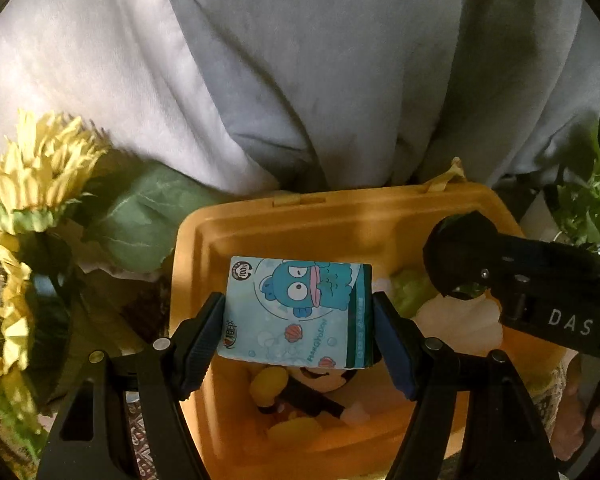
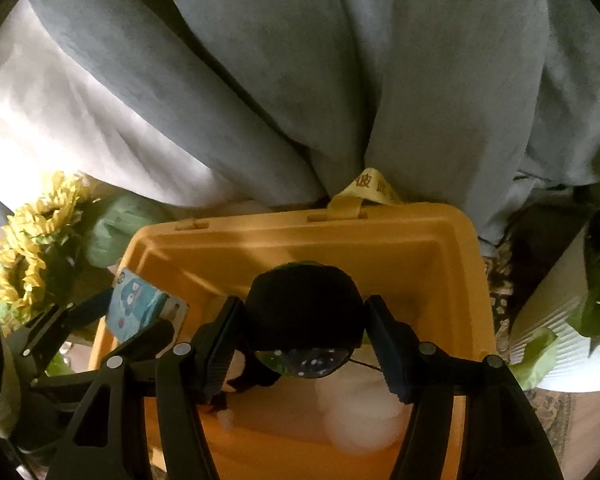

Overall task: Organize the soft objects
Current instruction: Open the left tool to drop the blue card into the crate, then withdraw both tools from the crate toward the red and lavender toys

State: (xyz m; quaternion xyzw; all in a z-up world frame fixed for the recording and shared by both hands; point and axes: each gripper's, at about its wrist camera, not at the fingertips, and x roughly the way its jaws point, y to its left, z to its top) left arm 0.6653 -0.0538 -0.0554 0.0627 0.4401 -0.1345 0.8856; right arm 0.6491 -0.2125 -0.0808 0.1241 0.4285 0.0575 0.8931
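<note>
Orange plastic bin point(image 1: 196, 248) holds a yellow-and-black plush toy point(image 1: 300, 396) and white soft items point(image 2: 360, 420). Above it, the left gripper point(image 1: 299, 314) pinches a pale blue cartoon-printed tissue pack point(image 1: 296, 312); the right gripper point(image 2: 300, 332) clamps a dark round plush ball point(image 2: 304, 312). Yellow artificial sunflowers point(image 1: 36, 168) stand beside; grey draped cloth point(image 1: 300, 60) hangs behind.
</note>
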